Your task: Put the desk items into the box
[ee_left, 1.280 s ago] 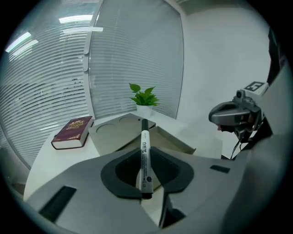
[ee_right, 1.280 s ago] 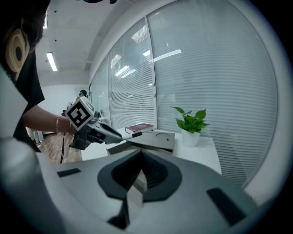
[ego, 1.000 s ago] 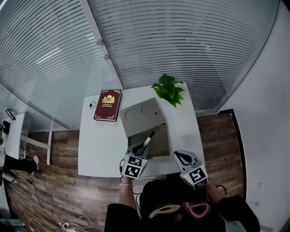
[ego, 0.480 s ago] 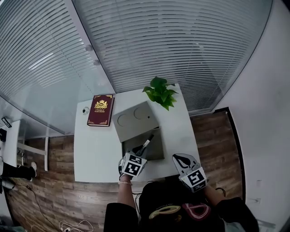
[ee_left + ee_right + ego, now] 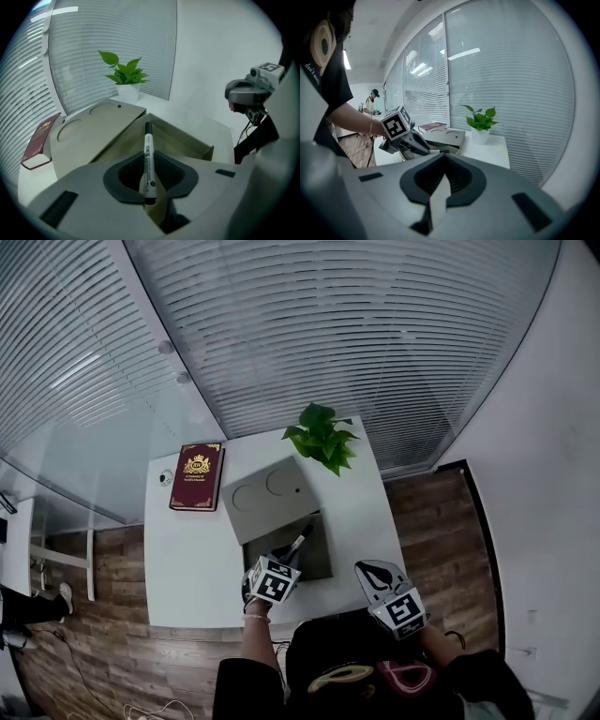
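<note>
Saw slatted blinds [image 5: 356, 324] filling the far side and wood floor [image 5: 103, 643] round a white desk [image 5: 187, 559]. Picked up a person [image 5: 372, 101] in a cap standing far back in the right gripper view, beyond the desk. Found the box [image 5: 326, 557] open at mid-desk near the front edge. Noted its lid [image 5: 267, 495] tilted back toward the blinds, with two round recesses on it. Spotted a plant [image 5: 319, 435] in a white pot at the far edge, just beyond the lid's right corner. Noted a dark red book [image 5: 196, 476] lying flat left of the lid, apart from it, gold emblem up.

Read left gripper [image 5: 284, 557] at the box's near-left rim, jaws pinched on a marker [image 5: 148, 157]. Saw a white barrel and black cap, clamped at the lower end, cap end pointing forward and up over the open box. Couldn't tell whether the marker touched the box; looked held clear above the inside.

Read right gripper [image 5: 373, 570] over the desk's front-right corner, right of the box and well apart from the left one. Found its jaws pressed together with nothing between them.

Noted a small round thing [image 5: 166, 477] just beside the book's left edge, too small to identify.
</note>
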{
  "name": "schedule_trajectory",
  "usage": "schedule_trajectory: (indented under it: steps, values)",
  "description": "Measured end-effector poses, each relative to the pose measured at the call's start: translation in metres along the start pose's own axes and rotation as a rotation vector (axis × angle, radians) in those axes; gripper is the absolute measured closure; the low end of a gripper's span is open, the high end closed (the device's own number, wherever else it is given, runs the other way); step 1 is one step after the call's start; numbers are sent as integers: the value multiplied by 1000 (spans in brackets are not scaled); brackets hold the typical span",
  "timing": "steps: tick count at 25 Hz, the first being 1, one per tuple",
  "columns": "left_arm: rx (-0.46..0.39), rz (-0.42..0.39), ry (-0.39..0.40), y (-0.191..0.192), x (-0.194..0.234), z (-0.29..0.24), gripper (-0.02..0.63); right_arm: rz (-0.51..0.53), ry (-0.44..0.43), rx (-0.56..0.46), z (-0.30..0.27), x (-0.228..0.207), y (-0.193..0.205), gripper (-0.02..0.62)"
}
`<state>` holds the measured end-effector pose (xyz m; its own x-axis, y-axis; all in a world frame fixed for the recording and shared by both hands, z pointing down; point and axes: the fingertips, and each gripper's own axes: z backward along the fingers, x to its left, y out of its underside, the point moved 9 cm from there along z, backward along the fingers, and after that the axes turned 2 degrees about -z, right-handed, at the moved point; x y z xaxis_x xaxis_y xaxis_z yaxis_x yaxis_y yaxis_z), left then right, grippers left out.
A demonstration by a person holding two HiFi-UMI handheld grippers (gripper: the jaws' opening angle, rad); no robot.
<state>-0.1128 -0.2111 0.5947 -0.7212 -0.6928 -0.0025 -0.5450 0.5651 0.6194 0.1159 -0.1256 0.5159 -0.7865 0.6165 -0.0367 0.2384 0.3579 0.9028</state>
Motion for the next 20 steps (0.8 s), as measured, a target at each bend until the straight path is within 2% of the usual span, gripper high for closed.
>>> schedule_trajectory:
  steps: [11,16,20]
  values:
    - [60,-3,29,4,4,-16,528,-33,-3,-7,-11,-7,6,589]
    - [121,-54,29,4,7,-24,529,-38,-3,23,-16,-9,5,589]
    - [119,-51,37,5,7,-23,528,-34,-26,44,-19,-4,18,589]
